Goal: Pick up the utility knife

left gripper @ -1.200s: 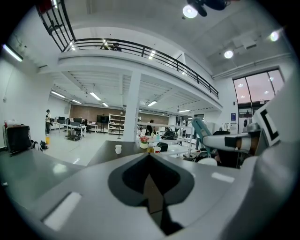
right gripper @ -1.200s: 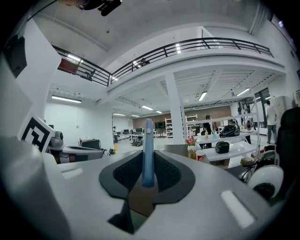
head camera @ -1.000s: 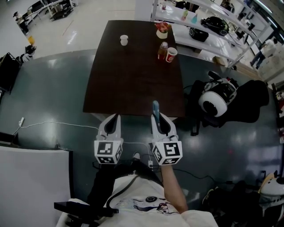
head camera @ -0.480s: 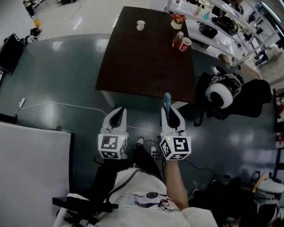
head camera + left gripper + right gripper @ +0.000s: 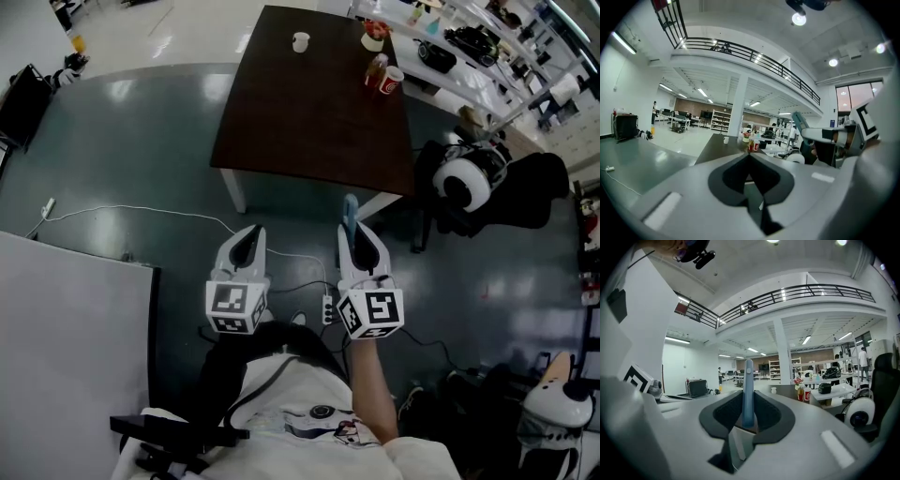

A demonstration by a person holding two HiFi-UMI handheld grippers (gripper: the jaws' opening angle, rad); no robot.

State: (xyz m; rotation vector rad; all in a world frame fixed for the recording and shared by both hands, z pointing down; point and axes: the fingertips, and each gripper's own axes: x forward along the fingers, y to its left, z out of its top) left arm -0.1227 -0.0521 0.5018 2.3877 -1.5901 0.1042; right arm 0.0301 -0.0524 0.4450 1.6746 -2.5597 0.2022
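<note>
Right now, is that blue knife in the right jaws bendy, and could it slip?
Probably stiff: the utility knife sticks straight out of the right gripper without drooping. Smooth-looking and held near one end, it might slip.

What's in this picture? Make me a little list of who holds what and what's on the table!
right gripper: shut on the blue utility knife, which sticks out past the jaws
left gripper: shut, holding nothing
table: dark, ahead of both grippers
on the table: white cup, bottle, red cup, flower pot
</note>
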